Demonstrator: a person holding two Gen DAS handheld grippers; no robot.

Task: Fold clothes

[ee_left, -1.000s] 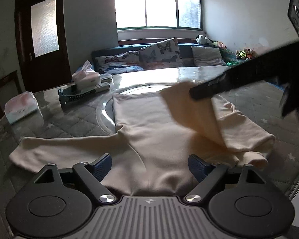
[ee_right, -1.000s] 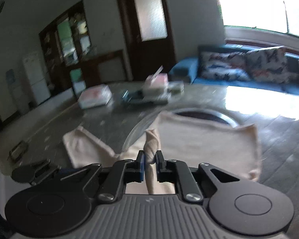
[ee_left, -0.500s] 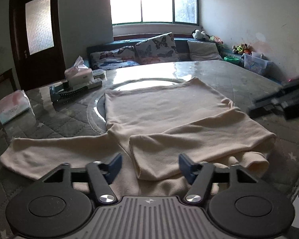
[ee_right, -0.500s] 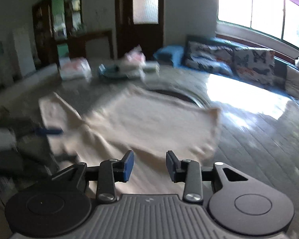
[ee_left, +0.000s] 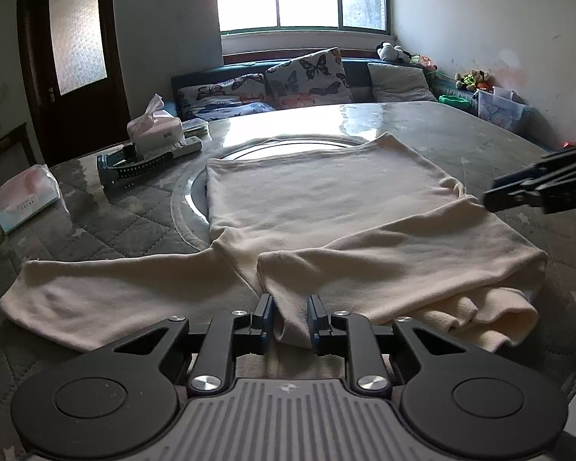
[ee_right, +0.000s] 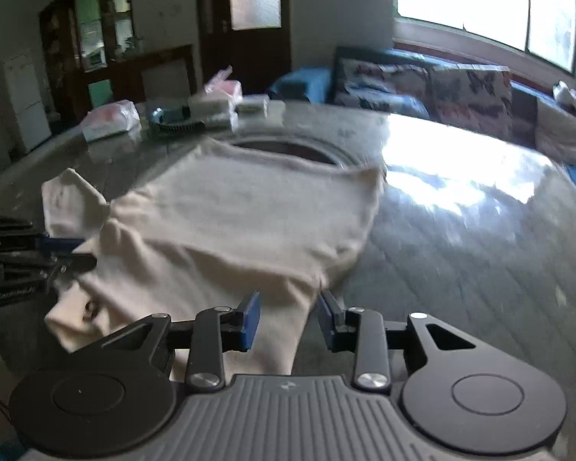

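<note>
Now the right claw (ee_right: 288, 320) has let go of the sleeve (ee_left: 384, 265) it carried across a second ago; that sleeve lies folded over the cream top (ee_left: 318, 196), which is spread on the bench (ee_left: 460, 134) near its front edge. Its jaws stand spread, just off the top's right side. Meanwhile the left claw (ee_left: 291, 320) has narrowed around a ridge of cloth at the near edge, though whether it pinches yet I cannot tell. One sleeve is folded, then; the other (ee_left: 96, 288) stretches toward the left edge, plain in the left view. Only the right view shows the cupboard (ee_right: 92, 34).
</note>
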